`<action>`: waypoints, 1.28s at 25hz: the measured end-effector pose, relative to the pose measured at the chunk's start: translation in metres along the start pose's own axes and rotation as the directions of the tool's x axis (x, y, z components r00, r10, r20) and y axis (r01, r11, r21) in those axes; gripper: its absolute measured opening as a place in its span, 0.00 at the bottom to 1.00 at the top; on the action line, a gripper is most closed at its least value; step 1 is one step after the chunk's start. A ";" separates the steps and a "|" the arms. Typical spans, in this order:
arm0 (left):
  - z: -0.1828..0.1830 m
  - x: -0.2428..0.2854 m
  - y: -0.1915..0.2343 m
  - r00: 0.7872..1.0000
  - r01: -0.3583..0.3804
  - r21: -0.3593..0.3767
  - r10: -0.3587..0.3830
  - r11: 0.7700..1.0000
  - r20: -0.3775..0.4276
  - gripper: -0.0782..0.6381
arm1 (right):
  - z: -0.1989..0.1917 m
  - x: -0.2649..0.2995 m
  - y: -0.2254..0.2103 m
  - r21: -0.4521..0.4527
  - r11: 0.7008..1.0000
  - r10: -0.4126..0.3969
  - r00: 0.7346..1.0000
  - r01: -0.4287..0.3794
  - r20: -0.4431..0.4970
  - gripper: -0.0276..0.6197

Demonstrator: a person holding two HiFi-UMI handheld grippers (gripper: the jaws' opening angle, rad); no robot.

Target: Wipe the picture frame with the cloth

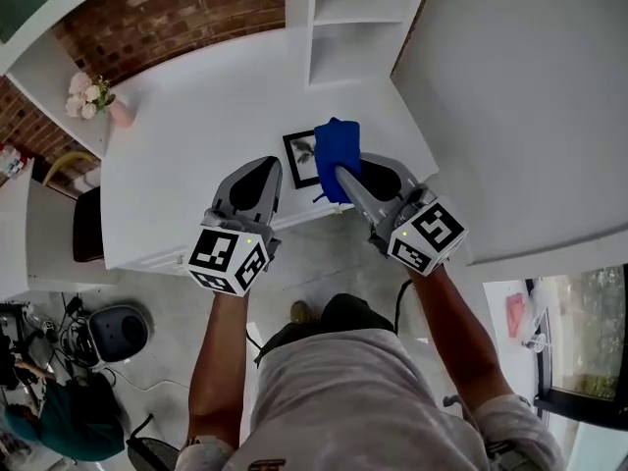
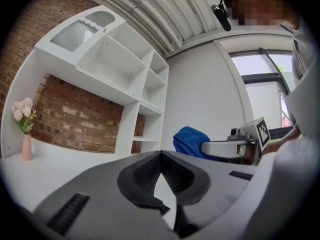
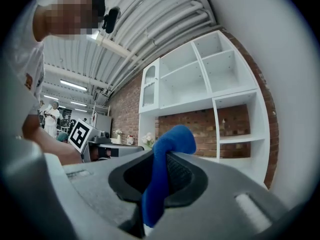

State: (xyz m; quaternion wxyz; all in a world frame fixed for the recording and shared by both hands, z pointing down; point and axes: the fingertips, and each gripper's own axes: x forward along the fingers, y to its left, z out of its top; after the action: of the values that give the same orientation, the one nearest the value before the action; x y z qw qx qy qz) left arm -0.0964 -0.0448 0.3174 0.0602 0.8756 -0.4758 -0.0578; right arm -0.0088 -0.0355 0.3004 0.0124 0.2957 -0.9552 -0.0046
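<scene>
Two hand-held grippers, each carrying one marker cube, are held side by side and level above the front edge of one white tabletop [image 1: 186, 155]. Left gripper [image 1: 266, 164]: its jaws are pressed together, with nothing between them. Right gripper [image 1: 344, 176]: its jaws are clamped on one bright blue folded cloth [image 1: 337, 148], which bulges up past the tips and hangs down between the pads.

One small black rectangular picture frame [image 1: 300, 158] with a white mount lies flat on the tabletop, just ahead of the left gripper's tip and immediately to the left of the right gripper's tip. The cloth covers the frame's right edge as seen from the head view; whether the two touch cannot be told.

Farther off, well to the left of the left gripper, stands one pink vase [image 1: 122, 114] holding pale flowers. Beyond both grippers rise one white open shelving unit [image 1: 339, 23] and one red brick wall [image 1: 177, 13].
</scene>
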 end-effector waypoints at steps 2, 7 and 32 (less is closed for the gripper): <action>-0.008 0.008 0.013 1.000 -0.004 -0.022 0.004 1.000 -0.021 0.11 | -0.008 0.012 -0.006 0.009 1.000 0.003 1.000 -0.003 -0.021 0.12; -0.023 0.029 0.043 0.999 -0.019 -0.082 0.016 0.996 -0.036 0.11 | -0.024 0.041 -0.025 0.019 1.000 0.016 0.999 -0.015 -0.044 0.11; -0.167 0.123 0.126 0.792 -0.281 -0.102 0.171 0.954 -0.586 0.28 | -0.117 0.127 -0.124 0.200 0.966 0.200 0.964 -0.165 -0.173 0.12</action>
State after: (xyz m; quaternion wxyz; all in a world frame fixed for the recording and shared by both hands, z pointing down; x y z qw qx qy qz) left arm -0.1076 -0.2083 0.4972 0.2869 0.7795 -0.5298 0.1712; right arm -0.0401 -0.2101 0.4184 0.0772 0.2051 -0.9691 0.1133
